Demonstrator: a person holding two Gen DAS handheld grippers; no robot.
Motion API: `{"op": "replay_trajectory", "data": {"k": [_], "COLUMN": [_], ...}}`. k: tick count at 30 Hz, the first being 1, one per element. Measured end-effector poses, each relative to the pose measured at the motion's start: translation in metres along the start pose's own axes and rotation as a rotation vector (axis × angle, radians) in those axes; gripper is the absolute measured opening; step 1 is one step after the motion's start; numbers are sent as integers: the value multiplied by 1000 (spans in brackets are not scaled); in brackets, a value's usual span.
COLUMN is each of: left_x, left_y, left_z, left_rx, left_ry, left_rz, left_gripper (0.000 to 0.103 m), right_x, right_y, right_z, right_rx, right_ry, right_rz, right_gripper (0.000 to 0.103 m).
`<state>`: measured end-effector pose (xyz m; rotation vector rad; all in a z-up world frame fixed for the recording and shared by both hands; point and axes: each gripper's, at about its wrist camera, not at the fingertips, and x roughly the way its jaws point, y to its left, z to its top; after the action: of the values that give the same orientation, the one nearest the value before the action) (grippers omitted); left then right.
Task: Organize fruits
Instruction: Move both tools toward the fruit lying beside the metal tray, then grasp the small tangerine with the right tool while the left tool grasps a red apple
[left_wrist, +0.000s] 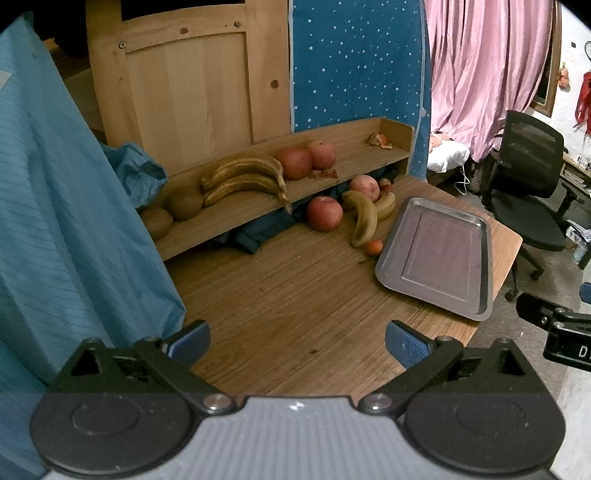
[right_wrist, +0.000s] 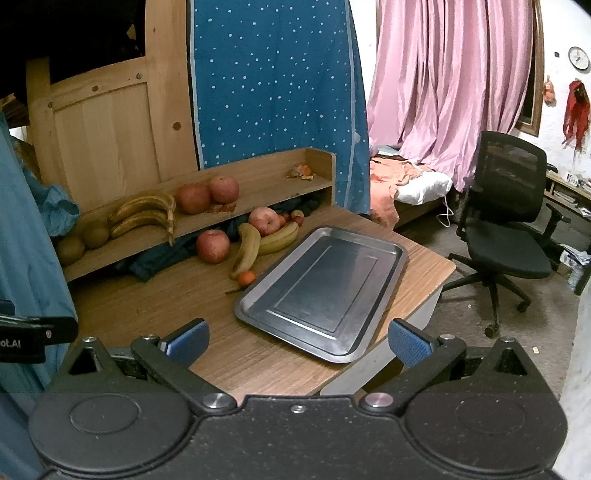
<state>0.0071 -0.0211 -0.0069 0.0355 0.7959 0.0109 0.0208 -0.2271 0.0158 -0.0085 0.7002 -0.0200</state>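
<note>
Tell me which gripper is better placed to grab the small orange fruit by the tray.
Right, probably. The right gripper is open over the metal tray, with the small orange fruit closer ahead than for the left gripper.

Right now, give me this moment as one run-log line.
left gripper: open, empty | right gripper: open, empty | tray: empty | table fruit: beside tray, untouched

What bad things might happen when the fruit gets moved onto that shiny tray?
The silver metal tray sticks out past the wooden table's front edge, so a push might tip it off. The round red apple may roll once nudged. The tiny orange fruit is tucked against the tray's rim beside the yellow-brown banana, so wide-open fingers could bump both.
</note>
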Motion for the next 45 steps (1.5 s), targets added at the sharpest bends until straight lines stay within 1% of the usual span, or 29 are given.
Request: {"op": "replay_trajectory", "data": {"k": [12, 18, 21, 25, 28, 31, 34, 37, 42, 44, 45], "left_x": [14, 27, 37, 54, 66, 74, 88, 110, 159, 179, 189], "left_y": [-22, -39, -48, -56, -55, -51, -45, -38, -24, -20, -19], "left_z": [5, 7, 8, 8, 11, 18, 30, 47, 76, 89, 95], "left_rx": [-32, -69, -111, -200, -257, -283, -276, -256, -236, -215, -201], "left_ry": [50, 87, 116, 165, 199, 218, 219, 217, 208, 193, 191], "left_rz": [48, 88, 111, 141, 167, 186, 198, 195, 161, 134, 126], "left_gripper": [103, 103, 103, 103, 103, 103, 103, 103, 103, 103, 103], "right_x": [21, 41, 53, 67, 79, 94, 111, 131, 169, 186, 196], "right_y": [-18, -36, -48, -63, -69, -72, -69, -60, -37, -25, -18], "right_z": [4, 10, 14, 22, 30, 37, 42, 47, 55, 59, 60], "right_rx": [-37, -71, -93, -127, -148, -163, -192, -230, -261, -274, -289], "right_ry": [48, 85, 109, 121, 116, 127, 138, 144, 160, 160, 161], "right_rz": [73, 122, 155, 219, 235, 251, 261, 264, 282, 301, 303], "right_gripper": [102, 102, 102, 102, 102, 102, 102, 102, 100, 99, 96]}}
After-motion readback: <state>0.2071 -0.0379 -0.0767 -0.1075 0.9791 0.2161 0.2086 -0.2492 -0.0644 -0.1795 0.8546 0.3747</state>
